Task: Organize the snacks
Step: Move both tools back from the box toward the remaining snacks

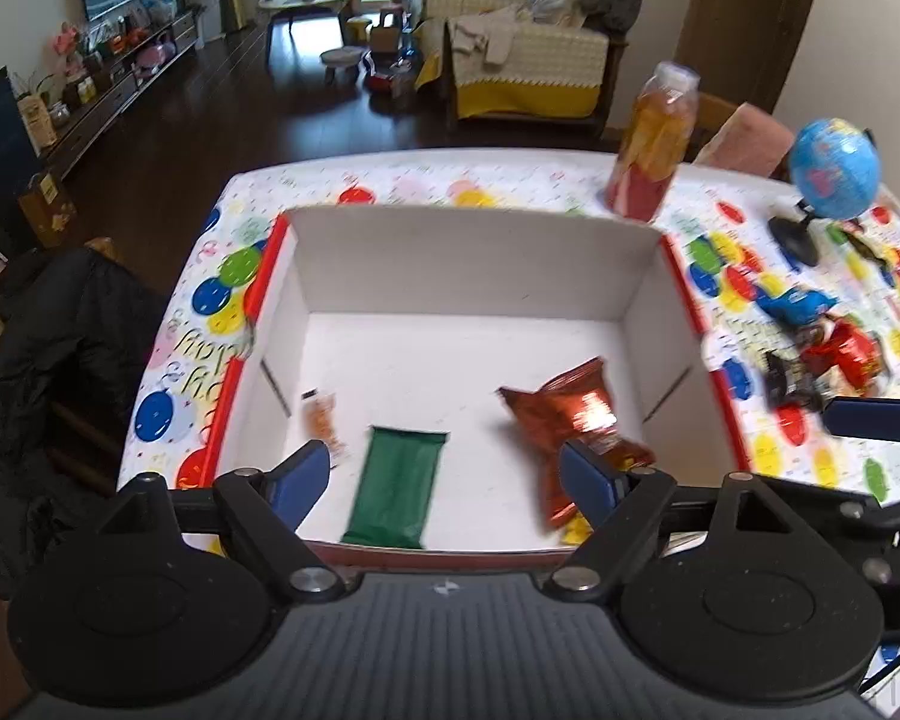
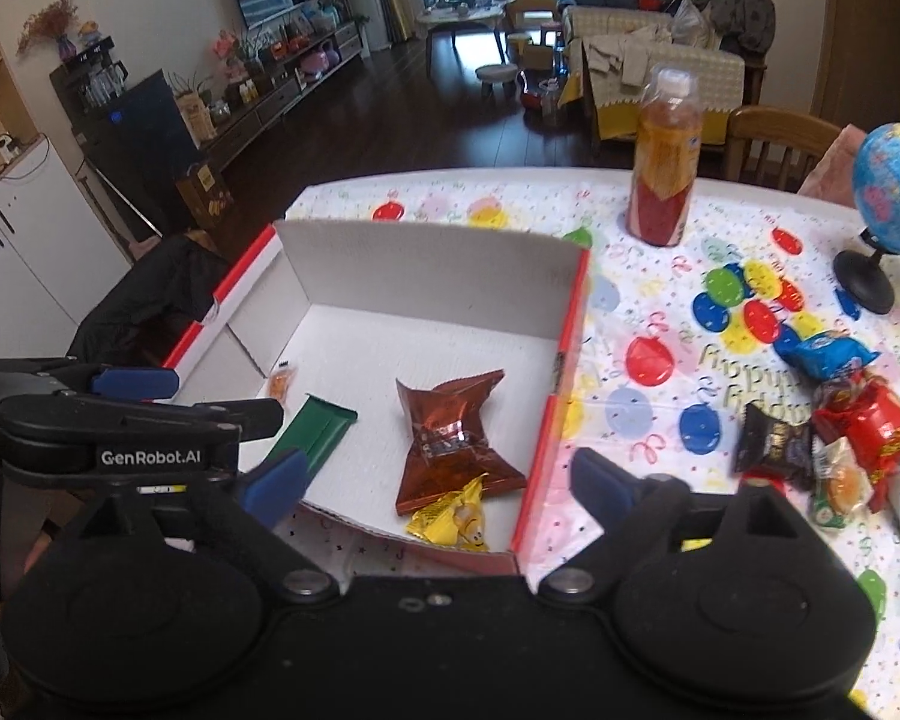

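Observation:
A white cardboard box [image 1: 468, 258] with red edges sits on the balloon-print tablecloth. On its floor lie a green packet [image 1: 399, 486], a brown foil bag [image 1: 570, 420], a small orange packet [image 1: 324, 420] and a yellow packet [image 2: 450, 519]. My left gripper [image 1: 444, 474] hangs open above the box's near side with nothing between its fingers. My right gripper [image 2: 435, 477] is open too, above the brown foil bag [image 2: 450, 438] and the box's right wall, holding nothing. Loose snacks lie right of the box: a blue packet [image 2: 828, 354], a red packet [image 2: 870, 426] and a black packet [image 2: 771, 438].
A tall bottle of orange drink [image 2: 663, 162] stands behind the box. A blue globe [image 2: 894, 192] on a black stand is at the far right. A chair draped with a black jacket [image 1: 60, 360] stands off the table's left edge.

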A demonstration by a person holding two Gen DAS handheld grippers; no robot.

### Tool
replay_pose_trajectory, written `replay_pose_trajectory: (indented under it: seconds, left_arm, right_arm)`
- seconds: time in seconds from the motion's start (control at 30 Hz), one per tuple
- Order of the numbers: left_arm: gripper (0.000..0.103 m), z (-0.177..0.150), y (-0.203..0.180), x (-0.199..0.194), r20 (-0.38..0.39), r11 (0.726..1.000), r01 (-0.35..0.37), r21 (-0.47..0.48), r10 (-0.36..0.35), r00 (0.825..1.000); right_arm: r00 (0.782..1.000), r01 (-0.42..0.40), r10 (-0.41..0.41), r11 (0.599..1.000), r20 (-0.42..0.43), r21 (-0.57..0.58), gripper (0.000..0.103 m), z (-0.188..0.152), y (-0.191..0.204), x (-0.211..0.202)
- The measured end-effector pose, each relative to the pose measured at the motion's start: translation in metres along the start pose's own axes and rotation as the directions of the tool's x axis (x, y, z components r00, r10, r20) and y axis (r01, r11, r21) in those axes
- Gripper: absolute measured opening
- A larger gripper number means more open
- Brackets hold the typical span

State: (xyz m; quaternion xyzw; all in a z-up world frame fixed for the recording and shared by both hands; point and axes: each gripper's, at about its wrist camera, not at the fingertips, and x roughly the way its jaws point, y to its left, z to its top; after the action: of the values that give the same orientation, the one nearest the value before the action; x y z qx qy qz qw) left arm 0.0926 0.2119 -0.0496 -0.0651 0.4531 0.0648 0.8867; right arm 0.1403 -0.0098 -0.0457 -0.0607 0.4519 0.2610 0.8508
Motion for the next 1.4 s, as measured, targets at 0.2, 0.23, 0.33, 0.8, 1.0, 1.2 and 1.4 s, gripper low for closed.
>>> replay_pose_trajectory:
  seconds: [0.2, 0.23, 0.33, 0.8, 1.0, 1.2, 1.4]
  left_arm:
    - [0.089, 0.002, -0.023, -0.020, 0.048, 0.999, 0.039, 0.028, -0.040, 0.998]
    - [0.089, 0.003, -0.028, -0.022, 0.054, 0.998, 0.048, 0.032, -0.050, 0.997]
    - [0.099, 0.003, -0.044, -0.029, 0.074, 0.996, 0.071, 0.049, -0.075, 0.994]
    - [0.102, 0.005, -0.146, -0.024, 0.094, 0.981, 0.155, 0.114, -0.166, 0.982]
    - [0.102, 0.003, -0.196, -0.008, 0.072, 0.973, 0.184, 0.141, -0.195, 0.978]
    - [0.102, 0.005, -0.240, 0.012, 0.054, 0.969, 0.176, 0.172, -0.188, 0.981]
    - [0.102, 0.009, -0.275, 0.038, 0.036, 0.972, 0.151, 0.179, -0.160, 0.987]
  right_arm:
    - [0.999, -0.009, 0.008, 1.000, 0.050, 0.010, 0.103, -0.004, -0.013, -0.029]
    - [0.998, -0.010, 0.009, 1.000, 0.058, 0.015, 0.103, -0.005, -0.017, -0.034]
    - [0.997, -0.016, 0.013, 0.999, 0.075, 0.033, 0.103, -0.009, -0.030, -0.046]
    - [0.986, 0.102, -0.114, 0.989, 0.120, 0.104, 0.103, -0.054, -0.131, -0.091]
    - [0.980, 0.155, -0.173, 0.975, 0.101, 0.157, 0.103, -0.068, -0.191, -0.101]
    - [0.972, 0.195, -0.217, 0.957, 0.085, 0.216, 0.103, -0.077, -0.242, -0.104]
    - [0.971, 0.214, -0.235, 0.934, 0.039, 0.286, 0.100, -0.077, -0.293, -0.096]
